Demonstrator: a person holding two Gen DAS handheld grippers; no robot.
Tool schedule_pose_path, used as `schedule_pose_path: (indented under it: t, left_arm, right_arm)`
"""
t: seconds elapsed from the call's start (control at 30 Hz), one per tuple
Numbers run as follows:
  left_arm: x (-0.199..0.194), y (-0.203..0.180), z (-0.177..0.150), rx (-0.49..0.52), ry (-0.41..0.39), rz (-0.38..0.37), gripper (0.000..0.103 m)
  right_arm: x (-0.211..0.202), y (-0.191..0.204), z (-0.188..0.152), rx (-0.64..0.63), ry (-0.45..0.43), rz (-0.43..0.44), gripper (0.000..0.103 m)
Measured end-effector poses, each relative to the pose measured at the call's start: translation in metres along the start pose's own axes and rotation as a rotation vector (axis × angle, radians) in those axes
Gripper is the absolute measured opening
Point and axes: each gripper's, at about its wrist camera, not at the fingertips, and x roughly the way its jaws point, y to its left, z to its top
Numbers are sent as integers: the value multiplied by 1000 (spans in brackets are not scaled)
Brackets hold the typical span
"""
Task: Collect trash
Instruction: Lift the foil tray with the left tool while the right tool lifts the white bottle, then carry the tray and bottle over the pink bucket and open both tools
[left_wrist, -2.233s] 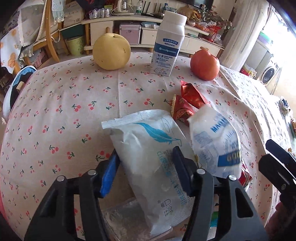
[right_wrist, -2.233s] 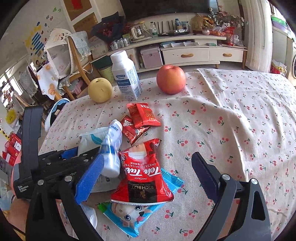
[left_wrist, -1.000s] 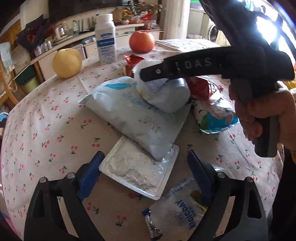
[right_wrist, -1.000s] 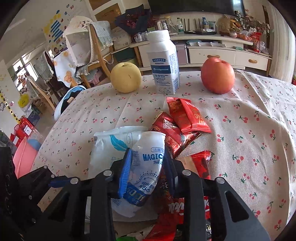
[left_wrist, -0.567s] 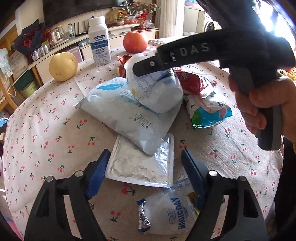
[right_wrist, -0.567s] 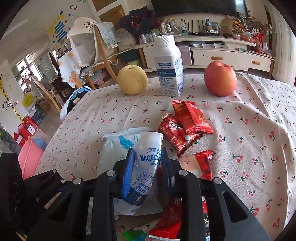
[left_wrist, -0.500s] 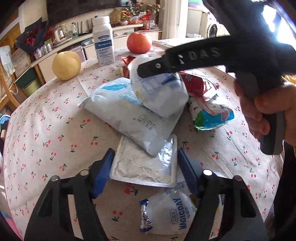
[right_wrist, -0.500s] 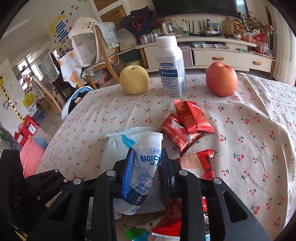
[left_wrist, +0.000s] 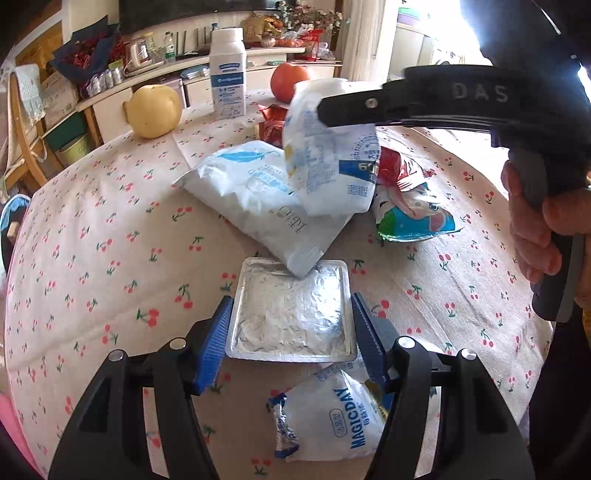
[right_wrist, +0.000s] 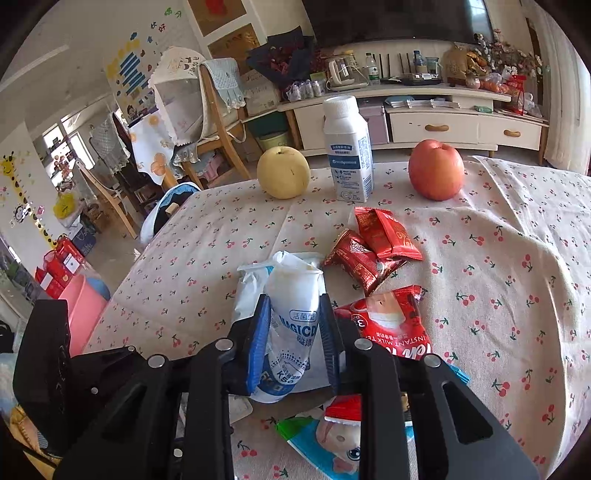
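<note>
A: What is seen from the left wrist?

B: The left gripper (left_wrist: 291, 332) is closing, its blue pads either side of a flat silver foil blister tray (left_wrist: 291, 317) lying on the cherry-print tablecloth (left_wrist: 110, 258); whether the pads touch it cannot be told. One corner of a large white pouch with a blue feather mark (left_wrist: 258, 199) rests on the tray. Below lies a white sachet printed "MAGICDAY" (left_wrist: 332, 417). A second white sachet with blue print (left_wrist: 328, 158) is held aloft by the right gripper (left_wrist: 332, 110), marked "DAS".

A: And from the right wrist?

B: The right gripper's jaws are nearly closed, clamped on that sachet, where "MAGICD" can be read. "INSTANT MILK TE" is printed on a red packet (right_wrist: 391, 325). A white capped bottle with a blue label (right_wrist: 347, 151) is stood upright between a yellow pear (right_wrist: 283, 177) and a red apple (right_wrist: 436, 170).
</note>
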Motion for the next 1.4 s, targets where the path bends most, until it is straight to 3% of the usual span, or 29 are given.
schedule_pose_path:
  t: [0.2,0.43,0.87,1.1,1.4]
  left_arm:
    - [-20,10,-14,-69,-15,15,64]
    - [-52,34,-34,-218,-71,13,64]
    - [-87,74,-41,-389,-191,54,64]
    - [-114,108,-47,-528,-268,108,64]
    - [-160,160,-69,-708,-375,253,64]
  right_arm:
    - [-10,4,-6,23,-10,16,27]
    - [-19,13,-11,28,-21,21,27]
    - [-35,38,-14,62,-41,67,27]
    - [-32,76,-17,36,-26,93,27]
    - [-13,167,-10,-61,-12,207,27]
